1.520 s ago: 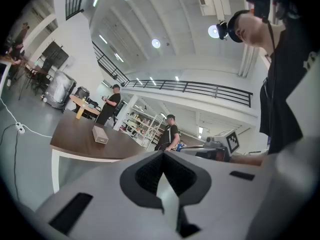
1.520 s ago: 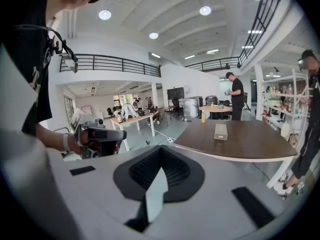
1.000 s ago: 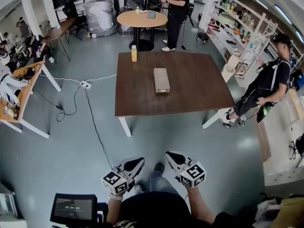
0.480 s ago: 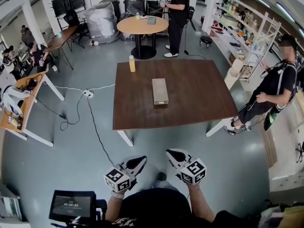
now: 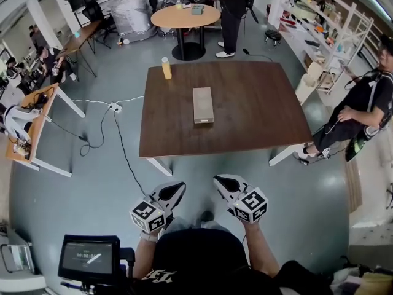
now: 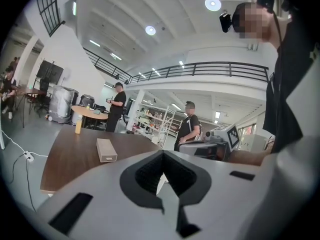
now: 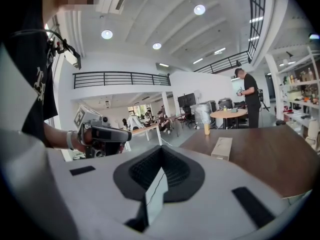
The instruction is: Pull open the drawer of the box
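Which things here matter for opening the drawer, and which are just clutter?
For the job: box on the brown table; left gripper and right gripper, both shut, empty.
Just lying about: orange bottle at that table's far corner; round table behind.

The left tongs [image 5: 172,193] and right tongs [image 5: 226,186] are held low, closed, empty.

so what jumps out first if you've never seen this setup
A big dark table fills the middle of the head view, a slim tan box alone at its centre and a yellow bottle at its far left corner. Nearer, the left gripper and right gripper hang side by side over the floor, both shut and empty, short of the table.
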